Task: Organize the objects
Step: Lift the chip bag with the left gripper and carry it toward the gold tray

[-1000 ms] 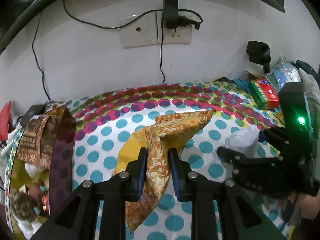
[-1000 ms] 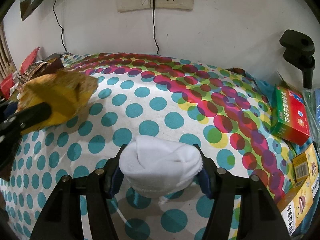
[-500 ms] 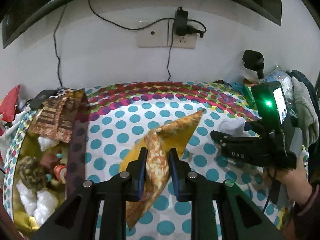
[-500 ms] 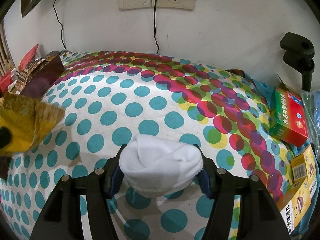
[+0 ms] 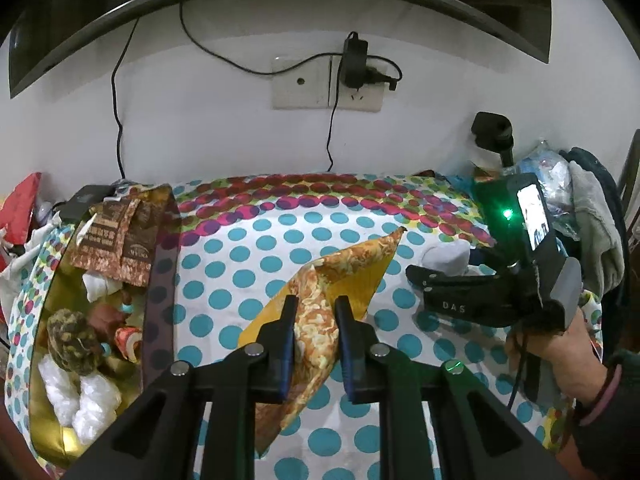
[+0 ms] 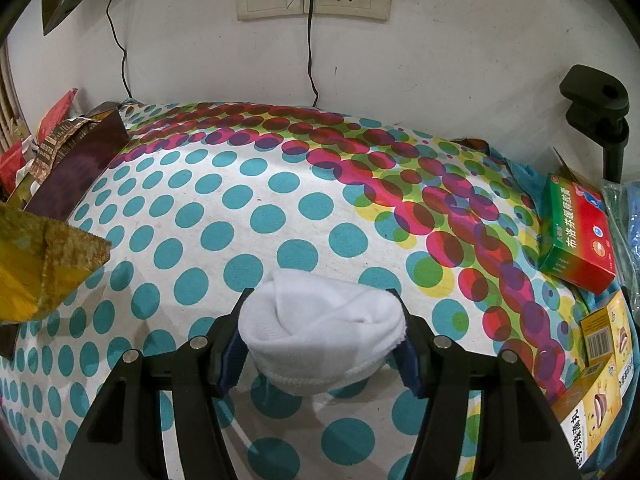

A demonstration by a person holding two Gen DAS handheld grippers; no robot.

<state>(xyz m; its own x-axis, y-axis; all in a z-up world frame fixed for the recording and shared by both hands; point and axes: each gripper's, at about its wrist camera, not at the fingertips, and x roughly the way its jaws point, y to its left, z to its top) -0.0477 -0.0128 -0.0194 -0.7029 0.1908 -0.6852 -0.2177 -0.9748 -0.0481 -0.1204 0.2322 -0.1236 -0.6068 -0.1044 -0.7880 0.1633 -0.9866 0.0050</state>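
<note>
The left gripper (image 5: 313, 322) is pinching the yellow snack packet (image 5: 320, 304) around its middle, fingers closed tight on the crumpled foil. The packet's long axis is running diagonally: one corner is pointing up and away to the right, the other end is drooping down below the fingers, off the dotted tablecloth (image 5: 248, 256).

Over on the other side, the right gripper (image 6: 322, 330) is clamping the white sock bundle (image 6: 322, 326), fingers spread wide around the soft roll and pressing it from both flanks. In the left wrist view the same gripper is hanging off to the right of the packet, roughly level with it.

Here is the relation that matters: the gold-lined box (image 5: 158, 280) is sitting just to the left of the left gripper, its dark wall close beside the left finger, already holding wrappers and small soft things. So the packet is the nearer load, a short sideways swing from the opening. The sock is well apart from the box, on the far side of the packet. My read: the left hand drops first, and it needs to lift that drooping tail over the wall.
</note>
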